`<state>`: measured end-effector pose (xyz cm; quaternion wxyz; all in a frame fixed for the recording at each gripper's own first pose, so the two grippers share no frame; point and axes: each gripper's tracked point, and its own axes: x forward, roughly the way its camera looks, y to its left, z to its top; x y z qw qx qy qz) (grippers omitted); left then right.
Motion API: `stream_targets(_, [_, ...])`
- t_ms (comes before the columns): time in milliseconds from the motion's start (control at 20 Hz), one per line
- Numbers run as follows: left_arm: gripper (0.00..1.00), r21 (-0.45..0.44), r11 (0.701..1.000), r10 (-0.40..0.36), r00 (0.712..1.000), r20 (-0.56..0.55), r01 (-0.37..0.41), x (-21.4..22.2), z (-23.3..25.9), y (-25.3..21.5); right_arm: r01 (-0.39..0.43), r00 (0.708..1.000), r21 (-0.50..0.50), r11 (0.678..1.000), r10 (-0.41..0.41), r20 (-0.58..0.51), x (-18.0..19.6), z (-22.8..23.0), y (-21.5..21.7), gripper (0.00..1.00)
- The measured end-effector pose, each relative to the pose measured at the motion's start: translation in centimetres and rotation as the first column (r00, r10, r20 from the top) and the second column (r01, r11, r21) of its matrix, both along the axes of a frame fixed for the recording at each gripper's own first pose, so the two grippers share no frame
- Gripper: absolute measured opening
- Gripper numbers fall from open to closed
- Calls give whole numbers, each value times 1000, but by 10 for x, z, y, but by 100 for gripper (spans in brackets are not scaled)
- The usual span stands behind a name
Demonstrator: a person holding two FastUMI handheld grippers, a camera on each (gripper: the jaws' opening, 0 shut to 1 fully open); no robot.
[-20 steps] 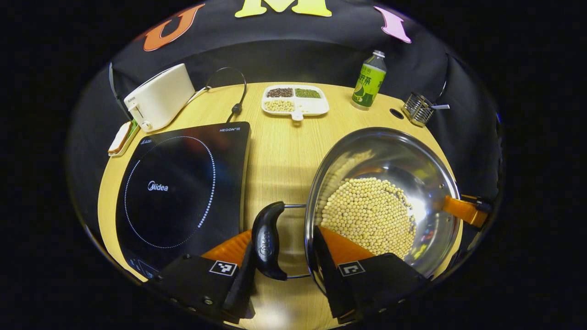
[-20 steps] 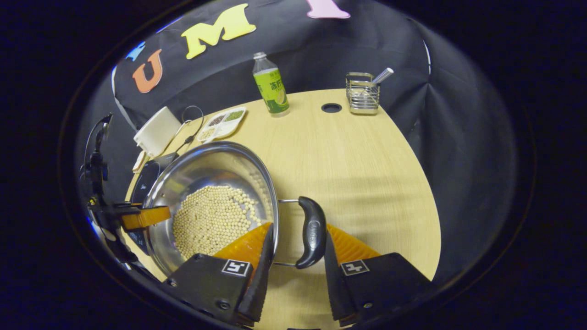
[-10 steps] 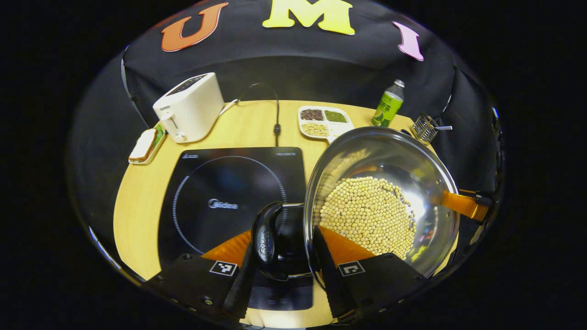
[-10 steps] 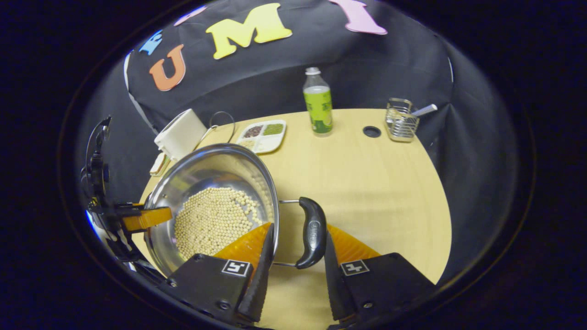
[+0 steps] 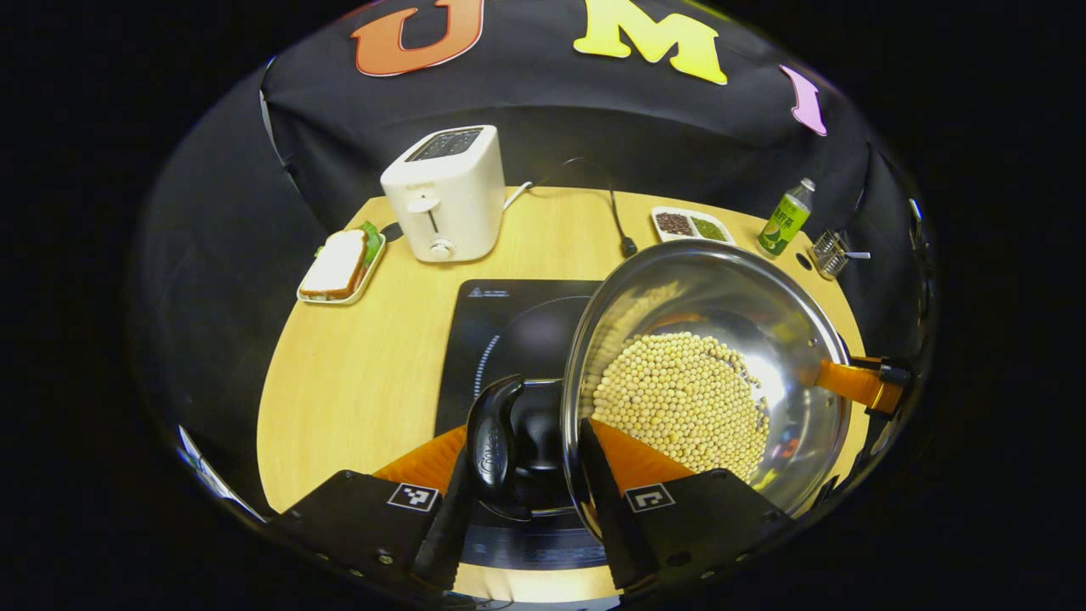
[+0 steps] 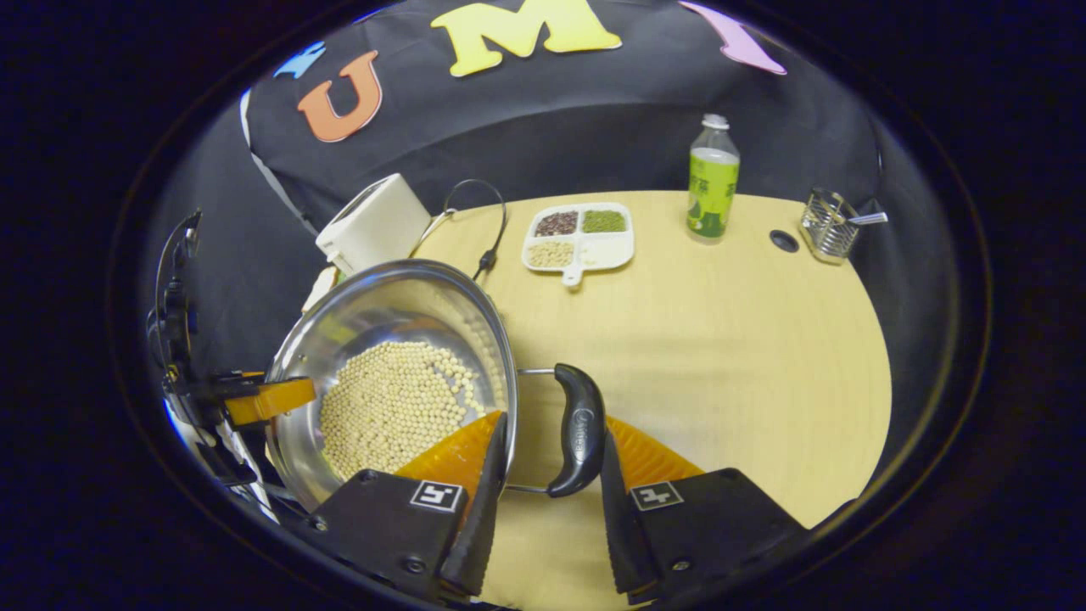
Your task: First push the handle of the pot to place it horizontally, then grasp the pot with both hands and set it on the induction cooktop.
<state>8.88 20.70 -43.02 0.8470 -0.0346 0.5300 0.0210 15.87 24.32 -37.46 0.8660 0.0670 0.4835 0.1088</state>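
1. moved since the earlier frames: pot, carried sideways from bare table to above the induction cooktop; the cooktop's dark surface now lies under the near handle and the pot's left edge in the left gripper view.
2. meaning for task: handle-levelling step looks done; transfer is far along, lowering and release not yet done. whether the base touches the glass cannot be told.
3. left gripper: jaws narrow, one finger inside the pot wall, the other outside the left handle, clamping handle and rim between them.
4. right gripper: same narrow hold on the right handle and rim.
5. contents: pale beans lying level across the bottom.
6. left gripper view adds: cooktop, toaster top, sandwich plate.
7. right gripper view adds: open table beyond the pot, divided dish, green bottle, wire holder seen larger.
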Motion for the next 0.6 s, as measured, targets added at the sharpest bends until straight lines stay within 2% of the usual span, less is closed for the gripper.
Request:
stream_targets(150, [65, -11, 1000, 24, 1000, -16, -24, 3, -12, 31, -2, 1000, -30, 1000, 2, -7, 2, -4, 30, 56])
stream_targets(200, [75, -13, 999, 30, 999, -15, -31, 4, -15, 39, -2, 1000, -39, 999, 2, -11, 3, -5, 37, 55])
stream_targets(250, [65, -15, 999, 35, 999, -20, -36, 4, -19, 49, 0, 1000, -46, 999, -1, -20, 2, -6, 44, 56])
stream_targets(400, [65, -17, 999, 46, 999, -23, -46, 4, -23, 67, 11, 1000, -53, 999, -12, -25, -1, -7, 63, 56])
stream_targets(450, [75, -18, 999, 38, 999, -29, -38, 2, -26, 70, 14, 1000, -58, 998, -15, -24, -3, -9, 66, 56])
stream_targets(500, [65, -16, 999, 37, 999, -25, -38, 2, -28, 73, 18, 999, -56, 998, -20, -40, -6, -13, 68, 56])
stream_targets(600, [65, -24, 999, 27, 999, -26, -28, 3, -31, 73, 35, 999, -63, 997, -36, -18, -3, -12, 68, 55])
